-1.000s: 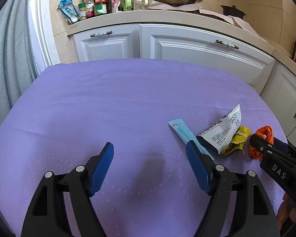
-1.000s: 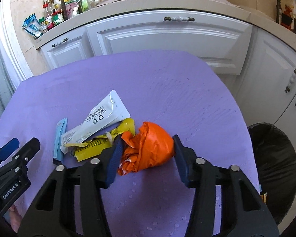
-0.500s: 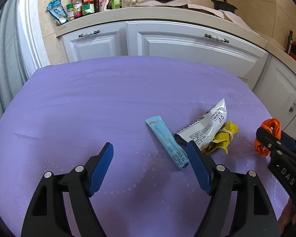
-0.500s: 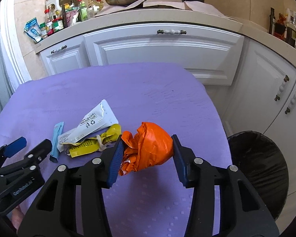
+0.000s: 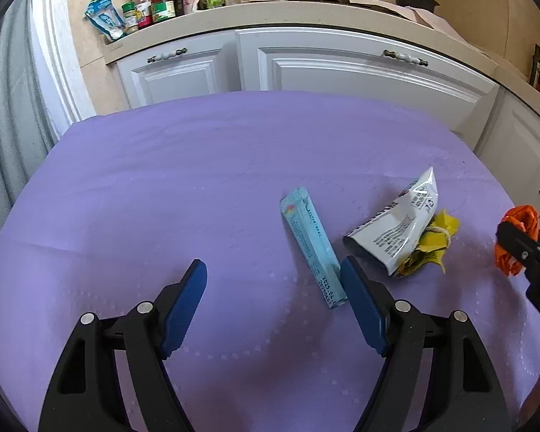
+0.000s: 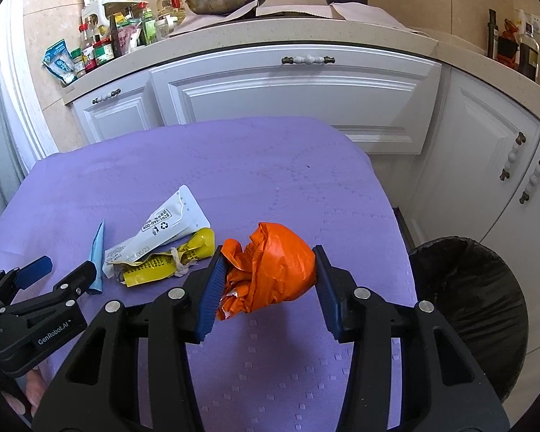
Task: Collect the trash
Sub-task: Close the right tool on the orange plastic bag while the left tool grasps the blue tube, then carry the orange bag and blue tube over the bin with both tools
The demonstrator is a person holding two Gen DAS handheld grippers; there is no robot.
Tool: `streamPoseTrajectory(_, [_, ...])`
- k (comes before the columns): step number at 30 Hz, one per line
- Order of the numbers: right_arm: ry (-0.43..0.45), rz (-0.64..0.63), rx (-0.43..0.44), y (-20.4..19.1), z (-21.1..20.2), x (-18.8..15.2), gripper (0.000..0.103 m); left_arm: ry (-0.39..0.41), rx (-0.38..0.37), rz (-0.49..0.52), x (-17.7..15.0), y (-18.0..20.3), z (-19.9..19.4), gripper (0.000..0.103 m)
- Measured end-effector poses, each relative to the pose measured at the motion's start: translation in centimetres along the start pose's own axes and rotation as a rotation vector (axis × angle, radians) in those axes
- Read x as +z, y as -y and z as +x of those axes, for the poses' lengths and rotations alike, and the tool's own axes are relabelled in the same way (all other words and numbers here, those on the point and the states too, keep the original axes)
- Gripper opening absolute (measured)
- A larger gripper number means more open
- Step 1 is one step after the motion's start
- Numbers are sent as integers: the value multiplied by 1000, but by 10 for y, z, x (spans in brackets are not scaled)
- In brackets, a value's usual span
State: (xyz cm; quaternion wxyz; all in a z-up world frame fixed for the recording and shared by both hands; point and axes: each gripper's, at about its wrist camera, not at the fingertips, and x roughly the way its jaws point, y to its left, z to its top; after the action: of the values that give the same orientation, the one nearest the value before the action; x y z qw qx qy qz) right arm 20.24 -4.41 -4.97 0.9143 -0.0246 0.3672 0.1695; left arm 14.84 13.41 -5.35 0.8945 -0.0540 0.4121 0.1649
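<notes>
Right wrist: right gripper (image 6: 266,280) pitched down, clamping orange bag (image 6: 270,270)

Two downward wrist views, shared tablecloth (image 5: 162,198)

Matt purple cloth (image 6: 270,165) with embossed dots covers the tabletop; crinkled glossy orange plastic bag (image 6: 270,270); shiny white foil pouch (image 5: 403,230)

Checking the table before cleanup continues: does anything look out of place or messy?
Yes: litter lies on the purple cloth: a blue sachet, and a crumpled white pouch lying over a yellow wrapper. The right gripper holds a crumpled orange bag.
</notes>
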Motion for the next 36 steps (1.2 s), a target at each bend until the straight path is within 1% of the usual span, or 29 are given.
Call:
streamPoseTrajectory(5, [-2,-1,-1,0,0,0,46,-5,-20,4,2,6,4,74])
streamPoseTrajectory(6, [-2,-2,-2,0,0,0,46,-15,-30,5,2,6,6,72])
streamPoseTrajectory(7, [-2,-2,-2,0,0,0,46,-22,-42,0,2,6,7,64])
streamPoseTrajectory(8, [-2,-1,-2,0,0,0,46,-29,-55,-8,2,4,9,61])
streamPoseTrajectory(10, [-4,1,-1,0,0,0,46,-38,-77,-32,1,0,10,47])
streamPoseTrajectory(11, [-5,2,-1,0,1,0,46,-36,-79,-43,1,-3,10,44])
streamPoseTrajectory(13, [-7,2,0,0,1,0,46,-33,-89,-57,1,-6,10,25])
streamPoseTrajectory(15, [-8,0,0,0,2,0,46,-33,-90,-61,2,-9,11,14])
streamPoseTrajectory(21, [-3,2,-2,0,0,0,46,-16,-102,-61,1,-14,6,6])
streamPoseTrajectory(30, [32,8,-10,4,-19,-6,46,46,-92,-36,0,-16,-15,5])
streamPoseTrajectory(36, [62,20,-26,11,-40,-12,46,88,-95,-18,-1,-14,-37,5])
